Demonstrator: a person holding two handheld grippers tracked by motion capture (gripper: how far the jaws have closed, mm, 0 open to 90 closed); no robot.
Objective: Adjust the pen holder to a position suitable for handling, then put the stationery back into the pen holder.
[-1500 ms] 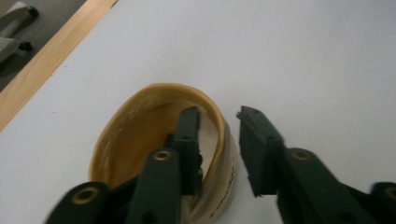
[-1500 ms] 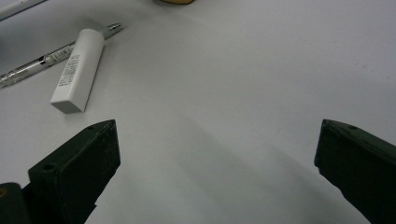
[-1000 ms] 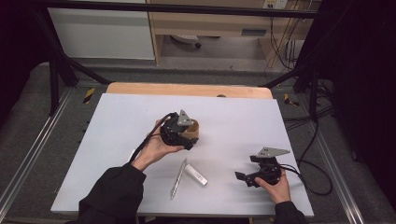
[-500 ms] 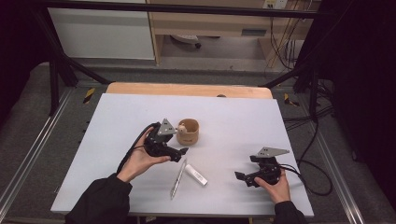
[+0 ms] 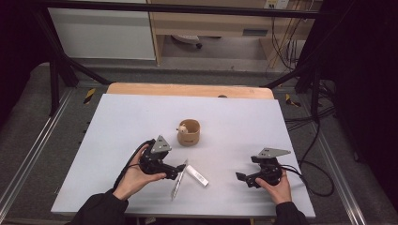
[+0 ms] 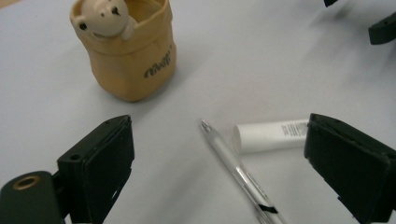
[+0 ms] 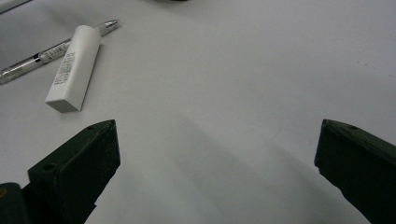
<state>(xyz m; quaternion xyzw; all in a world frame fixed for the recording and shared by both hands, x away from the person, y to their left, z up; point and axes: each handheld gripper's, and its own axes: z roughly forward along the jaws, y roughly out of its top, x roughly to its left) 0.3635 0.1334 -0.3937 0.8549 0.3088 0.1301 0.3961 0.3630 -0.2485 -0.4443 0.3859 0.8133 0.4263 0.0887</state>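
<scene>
gaping left tongs (image 5: 180, 168) over pen (image 5: 179, 180), white tube (image 5: 197, 175) alongside; bear cup (image 5: 188, 132) beyond; right tongs (image 5: 243, 178) wide, empty.

Left tool (image 5: 179, 169) low, jaws just opened wide, right tool (image 5: 242, 178) open, resting

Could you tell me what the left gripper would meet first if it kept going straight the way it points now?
Most likely the pen, lying between the left gripper's open jaws; the white tube lies just beyond, though depth is hard to judge.
</scene>
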